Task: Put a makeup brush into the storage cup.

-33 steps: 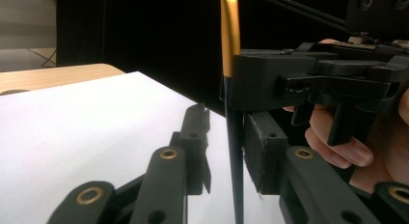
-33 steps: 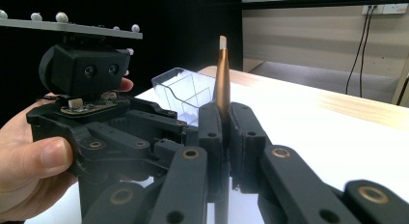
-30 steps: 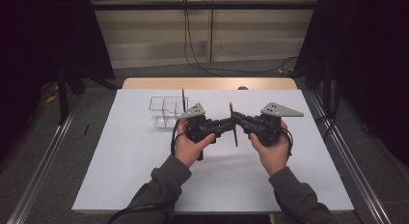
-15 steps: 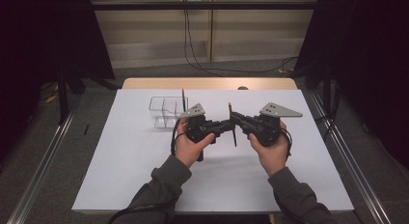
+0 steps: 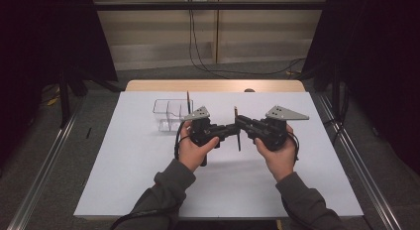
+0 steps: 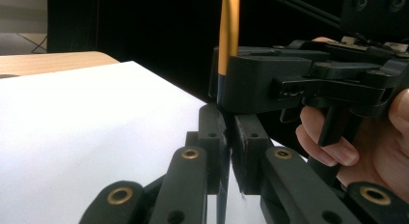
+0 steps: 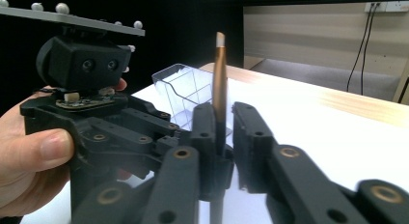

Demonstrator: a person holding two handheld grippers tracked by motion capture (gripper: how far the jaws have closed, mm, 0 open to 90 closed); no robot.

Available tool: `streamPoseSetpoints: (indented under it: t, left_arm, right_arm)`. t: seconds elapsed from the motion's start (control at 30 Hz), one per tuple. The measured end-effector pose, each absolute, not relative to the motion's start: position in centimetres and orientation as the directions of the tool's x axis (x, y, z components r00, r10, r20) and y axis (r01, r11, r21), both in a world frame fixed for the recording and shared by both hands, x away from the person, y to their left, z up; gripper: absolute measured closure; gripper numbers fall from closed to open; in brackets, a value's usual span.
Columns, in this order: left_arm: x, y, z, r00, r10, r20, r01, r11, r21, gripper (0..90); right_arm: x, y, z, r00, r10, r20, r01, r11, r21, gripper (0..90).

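Right gripper view: unlabelled gold pencil (image 7: 220, 84) upright, left claw (image 7: 219, 173) clenched on it, right claw (image 7: 223, 122) slackened alongside.

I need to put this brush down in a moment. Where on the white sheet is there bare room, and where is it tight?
Bare: the white sheet left of the left forearm, and its right part beyond the right gripper. Tight: mid-table, where the left gripper, brush and clear divided box crowd together.
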State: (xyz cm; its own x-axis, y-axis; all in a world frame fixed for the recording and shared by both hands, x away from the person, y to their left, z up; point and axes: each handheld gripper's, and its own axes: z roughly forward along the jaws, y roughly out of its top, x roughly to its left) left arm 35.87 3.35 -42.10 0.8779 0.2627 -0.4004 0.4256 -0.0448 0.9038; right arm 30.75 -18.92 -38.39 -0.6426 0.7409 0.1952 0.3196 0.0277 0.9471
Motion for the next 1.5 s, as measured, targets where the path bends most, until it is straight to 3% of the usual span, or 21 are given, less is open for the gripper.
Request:
streamPoseSetpoints:
  t: [0.3,0.83,1.0,1.2,1.5]
  left_arm:
    - [36.0,3.7,-41.9,0.878,0.279,-0.388,0.417,-0.052,0.907,83.5]
    - [36.6,4.7,-41.0,0.88,0.312,-0.359,0.394,-0.057,0.917,83.5]
    - [36.8,5.0,-40.6,0.882,0.319,-0.346,0.382,-0.057,0.922,83.5]
    - [37.1,5.5,-40.1,0.88,0.337,-0.333,0.371,-0.054,0.927,83.4]
    - [37.5,6.4,-39.3,0.877,0.364,-0.313,0.354,-0.051,0.934,83.4]
  right_arm:
    - [30.7,-19.7,-38.4,-0.622,0.759,0.19,0.308,0.014,0.951,59.7]
    - [30.2,-20.9,-39.0,-0.595,0.79,0.149,0.285,0.035,0.958,40.7]
    - [30.1,-21.1,-39.2,-0.592,0.792,0.148,0.28,0.03,0.96,33.2]
    - [30.0,-21.2,-39.5,-0.586,0.8,0.127,0.274,0.048,0.961,17.9]
    - [29.8,-21.5,-40.0,-0.578,0.809,0.111,0.28,0.069,0.957,7.1]
